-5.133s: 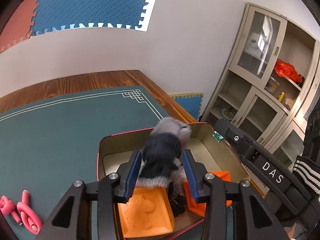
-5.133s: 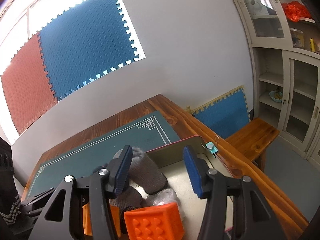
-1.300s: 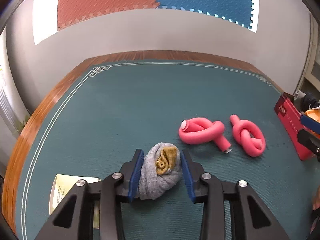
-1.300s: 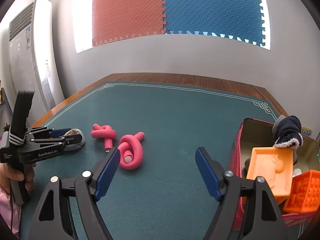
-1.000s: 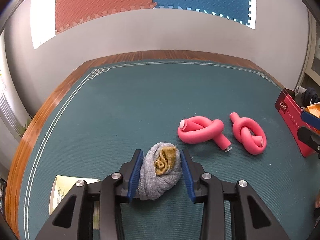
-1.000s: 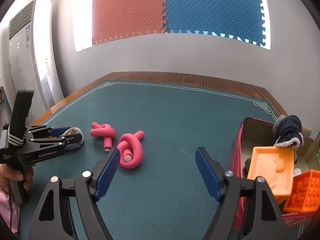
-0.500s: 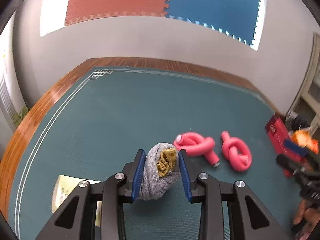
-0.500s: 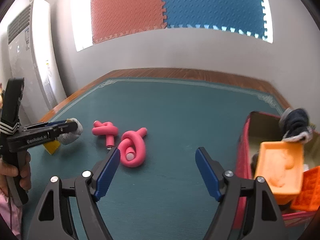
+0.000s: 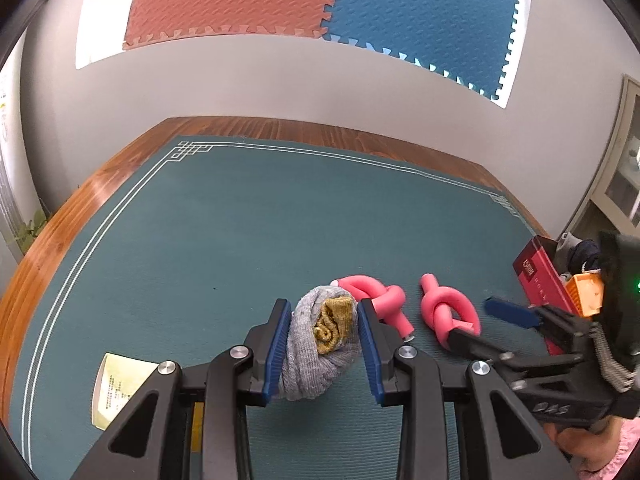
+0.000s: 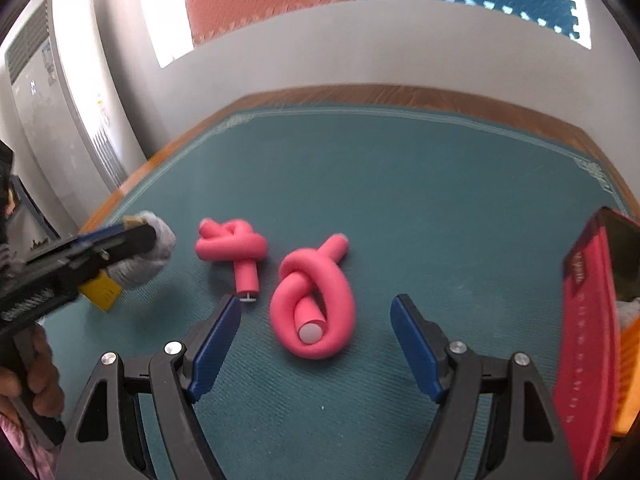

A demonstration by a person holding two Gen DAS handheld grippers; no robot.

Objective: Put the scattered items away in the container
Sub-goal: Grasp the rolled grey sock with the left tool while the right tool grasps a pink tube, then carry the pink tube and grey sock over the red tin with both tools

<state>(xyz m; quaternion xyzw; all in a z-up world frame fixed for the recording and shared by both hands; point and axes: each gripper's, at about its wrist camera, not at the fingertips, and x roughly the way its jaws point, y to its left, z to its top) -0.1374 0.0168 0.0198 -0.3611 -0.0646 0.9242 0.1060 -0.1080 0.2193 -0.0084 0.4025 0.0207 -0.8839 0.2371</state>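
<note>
Left wrist view: the left gripper (image 9: 323,347) pinches a rolled grey sock (image 9: 320,354) above the green worktop mat (image 9: 248,240). At 3 o'clock, the right gripper (image 10: 316,346) is spread wide around a pink foam knot (image 10: 314,310); the red container (image 10: 588,320) stands farther right.

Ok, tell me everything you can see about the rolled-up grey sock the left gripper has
The rolled grey sock is a soft knit bundle, speckled grey outside, with a mustard-yellow knit part curled at its open end like a spiral. The left gripper has its blue-padded jaws shut on its two sides. In the right wrist view it appears held clear of the green mat, above a yellow card. Nothing else touches it; the nearer pink foam knot lies just behind.
</note>
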